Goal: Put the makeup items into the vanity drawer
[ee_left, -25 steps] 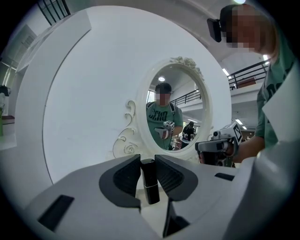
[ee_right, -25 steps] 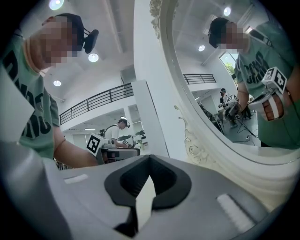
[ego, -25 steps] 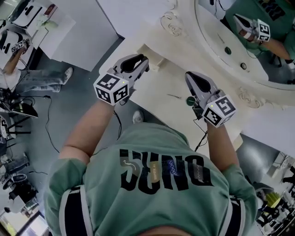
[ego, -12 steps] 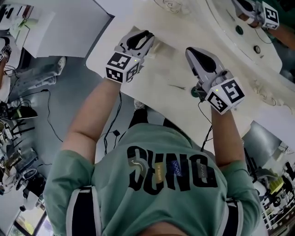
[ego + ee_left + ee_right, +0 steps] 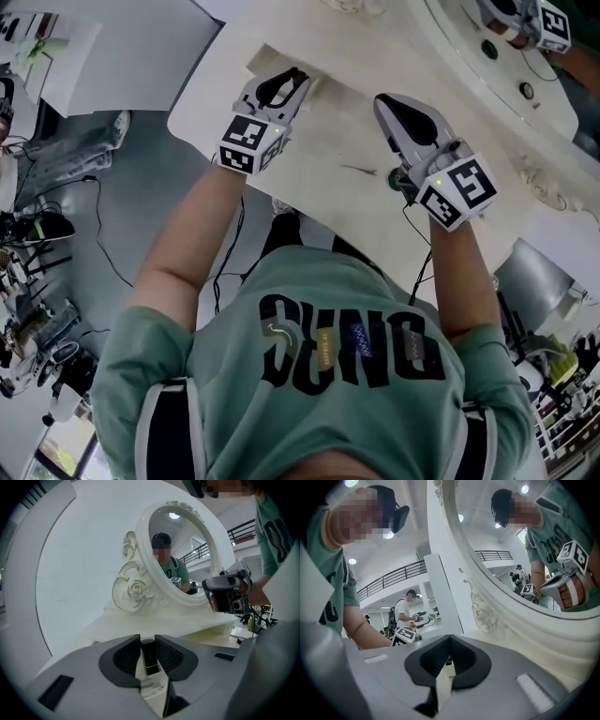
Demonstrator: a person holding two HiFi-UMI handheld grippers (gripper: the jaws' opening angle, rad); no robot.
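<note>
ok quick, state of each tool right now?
Left tool: closed on a slim dark item.
Right tool: closed, nothing clearly held.

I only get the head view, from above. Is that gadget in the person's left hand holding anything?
Observer: Yes. In the left gripper view, the left gripper is shut on a slim dark item.
Operator: And the right one?
Observer: On the right gripper the jaws meet at the tips, with nothing clearly held.
Operator: What does the left one face?
Observer: A carved rose on the mirror frame.
</note>
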